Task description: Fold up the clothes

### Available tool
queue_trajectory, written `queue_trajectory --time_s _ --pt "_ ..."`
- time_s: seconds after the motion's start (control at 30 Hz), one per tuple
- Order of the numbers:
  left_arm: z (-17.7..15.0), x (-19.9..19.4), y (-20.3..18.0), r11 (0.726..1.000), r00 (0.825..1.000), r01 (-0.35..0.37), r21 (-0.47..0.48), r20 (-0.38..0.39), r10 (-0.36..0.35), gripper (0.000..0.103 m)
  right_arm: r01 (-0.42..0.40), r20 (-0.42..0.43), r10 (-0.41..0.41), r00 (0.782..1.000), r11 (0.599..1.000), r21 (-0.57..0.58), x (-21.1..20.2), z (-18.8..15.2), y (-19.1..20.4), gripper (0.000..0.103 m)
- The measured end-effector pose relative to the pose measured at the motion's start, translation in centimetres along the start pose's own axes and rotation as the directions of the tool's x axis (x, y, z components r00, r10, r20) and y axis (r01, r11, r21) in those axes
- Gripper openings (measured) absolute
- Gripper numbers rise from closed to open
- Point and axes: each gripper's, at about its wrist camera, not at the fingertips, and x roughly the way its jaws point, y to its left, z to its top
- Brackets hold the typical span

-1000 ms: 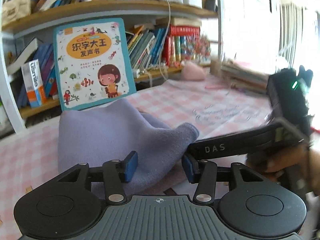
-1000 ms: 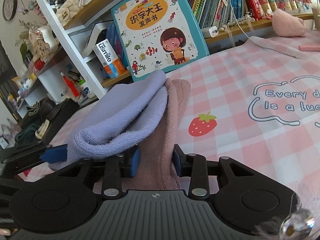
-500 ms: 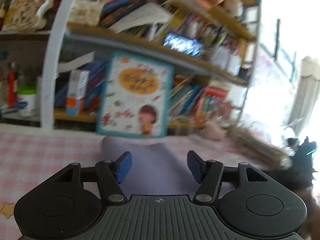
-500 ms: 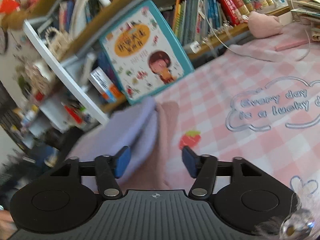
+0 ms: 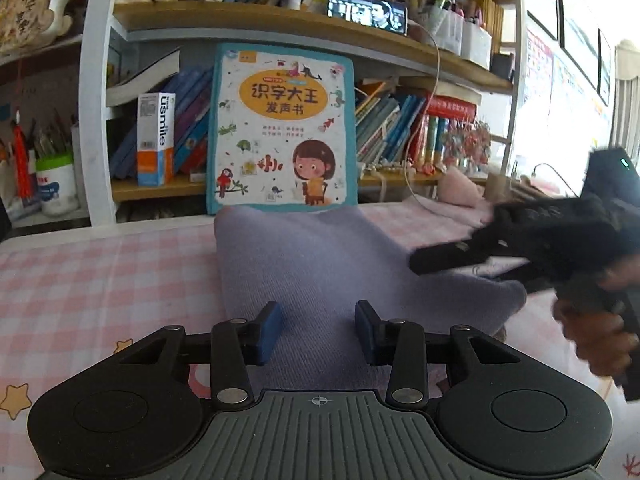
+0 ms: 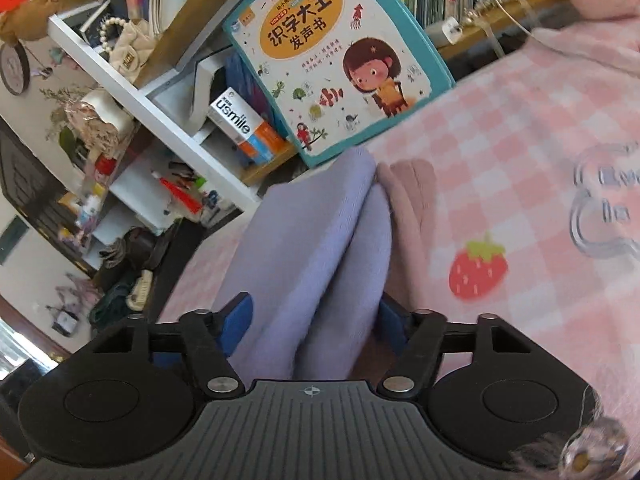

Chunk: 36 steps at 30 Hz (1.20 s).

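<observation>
A folded lavender cloth point(image 5: 320, 264) lies on the pink checked tablecloth point(image 5: 100, 276), and in the right wrist view the lavender cloth point(image 6: 320, 248) rests on a pink cloth point(image 6: 412, 200). My left gripper point(image 5: 318, 330) hovers over the cloth's near end. Its jaws are closing, with a gap left at each blue pad. My right gripper point(image 6: 312, 320) has the lavender fold filling the space between its closing jaws, and both pads touch it. In the left wrist view the right gripper point(image 5: 460, 256) is blurred at the cloth's right edge, held by a hand point(image 5: 592, 332).
A picture book point(image 5: 282, 128) leans on the bookshelf point(image 5: 248, 28) just behind the cloth. A white box point(image 5: 156, 138) and a pink plush point(image 5: 460, 192) sit along the back. A strawberry print point(image 6: 478, 270) marks the tablecloth right of the cloths.
Both grippers opened wider half a second ago and have narrowed again. The left view swung up and came back down onto the cloth. The right gripper now straddles the lavender fold instead of the pink cloth.
</observation>
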Motion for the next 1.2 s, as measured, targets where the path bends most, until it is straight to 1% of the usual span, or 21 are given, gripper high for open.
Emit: queue_trajectory --time_s 0.03,0.07,0.13,0.2,0.27,0.3,0.33,0.4,0.47,0.53,0.6,0.7,0.8,0.83,0.87,0.9,0.93,1.0,1.07,1.1,1.2 --pt "0.0 0.0 0.0 1.000 1.000 0.001 0.000 -0.002 -0.001 0.039 0.048 0.007 -0.048 0.999 0.998 -0.045 0.4 0.1 0.4 0.033" --pt "0.0 0.0 0.1 1.000 1.000 0.002 0.000 -0.004 -0.002 0.039 0.088 0.023 -0.085 0.996 0.986 -0.140 0.5 -0.2 1.5 0.020" --pt "-0.1 0.1 0.0 1.000 1.000 -0.006 0.007 -0.005 0.006 0.039 0.151 0.099 -0.124 0.987 0.930 -0.336 0.3 -1.3 3.7 0.015" --pt "-0.1 0.0 -0.1 1.000 1.000 -0.012 0.011 -0.004 0.012 0.040 0.207 0.213 -0.110 0.971 0.830 -0.518 -0.4 -3.0 6.0 0.013" --pt "-0.2 0.0 0.1 1.000 1.000 -0.005 -0.006 -0.002 0.005 0.040 0.276 0.319 -0.070 0.945 0.692 -0.667 -1.1 -4.7 8.2 0.013" --pt "-0.2 0.0 0.2 1.000 1.000 -0.004 -0.014 -0.002 0.004 0.041 0.297 0.333 -0.079 0.939 0.672 -0.678 -1.0 -5.0 8.4 0.013" --pt "-0.2 0.0 0.3 1.000 1.000 -0.002 -0.018 -0.002 0.002 0.041 0.306 0.324 -0.107 0.940 0.683 -0.663 -0.5 -4.8 8.0 0.013" --pt "-0.2 -0.2 0.3 1.000 1.000 0.005 -0.020 0.001 -0.005 0.042 0.317 0.218 -0.233 0.948 0.747 -0.584 1.4 -3.4 6.1 0.017" --pt "-0.1 -0.5 0.3 1.000 1.000 0.006 -0.018 0.002 -0.006 0.043 0.285 0.165 -0.235 0.958 0.845 -0.453 1.6 -2.2 3.7 0.027" --pt "0.0 -0.6 0.5 1.000 1.000 0.008 -0.021 -0.016 -0.009 0.043 0.252 0.131 -0.217 0.967 0.888 -0.385 1.2 -1.4 2.6 0.030" --pt "0.4 -0.8 1.0 0.998 0.999 0.023 -0.053 -0.027 -0.024 0.043 0.246 0.121 -0.216 0.969 0.898 -0.366 1.0 -1.2 2.4 0.038" --pt "1.0 -1.1 1.5 0.995 0.999 0.035 -0.088 -0.012 -0.036 0.043 0.227 0.108 -0.202 0.973 0.917 -0.327 0.5 -1.1 2.1 0.038" --pt "1.3 -1.1 1.2 0.996 0.999 0.037 -0.078 0.009 -0.036 0.042 0.191 0.092 -0.173 0.981 0.943 -0.273 -0.2 -1.1 2.0 0.037" --pt "1.3 -0.9 0.9 0.997 0.999 0.037 -0.069 0.011 -0.036 0.041 0.183 0.091 -0.164 0.982 0.943 -0.276 -0.3 -1.1 2.1 0.033" --pt "1.4 -0.5 0.7 0.998 0.999 0.035 -0.057 0.009 -0.035 0.038 0.175 0.090 -0.156 0.984 0.943 -0.281 -0.4 -1.2 2.3 0.019" --pt "1.3 0.0 0.4 0.999 0.999 0.032 -0.044 0.000 -0.032 0.035 0.167 0.089 -0.148 0.985 0.943 -0.286 -0.5 -1.2 2.4 0.011" --pt "1.3 0.5 0.1 0.999 0.999 0.032 -0.033 -0.016 -0.033 0.032 0.169 0.113 -0.140 0.984 0.935 -0.311 -0.8 -1.3 2.9 0.011" --pt "1.0 1.4 -0.4 1.000 0.999 0.016 -0.012 -0.050 -0.017 0.031 0.189 0.215 -0.105 0.971 0.888 -0.420 -1.7 -2.2 4.5 0.008" --pt "0.7 1.8 -0.6 1.000 0.998 0.007 -0.003 -0.062 -0.007 0.031 0.248 0.247 -0.141 0.959 0.840 -0.483 -1.7 -2.6 5.5 0.007" --pt "0.7 1.8 -0.6 1.000 0.998 0.007 -0.004 -0.063 -0.007 0.031 0.272 0.232 -0.179 0.956 0.835 -0.479 -1.3 -2.6 5.3 0.007" --pt "0.6 1.6 -0.2 0.999 0.998 0.020 -0.033 -0.059 -0.022 0.031 0.319 0.143 -0.285 0.948 0.860 -0.398 0.3 -2.6 3.1 0.007"
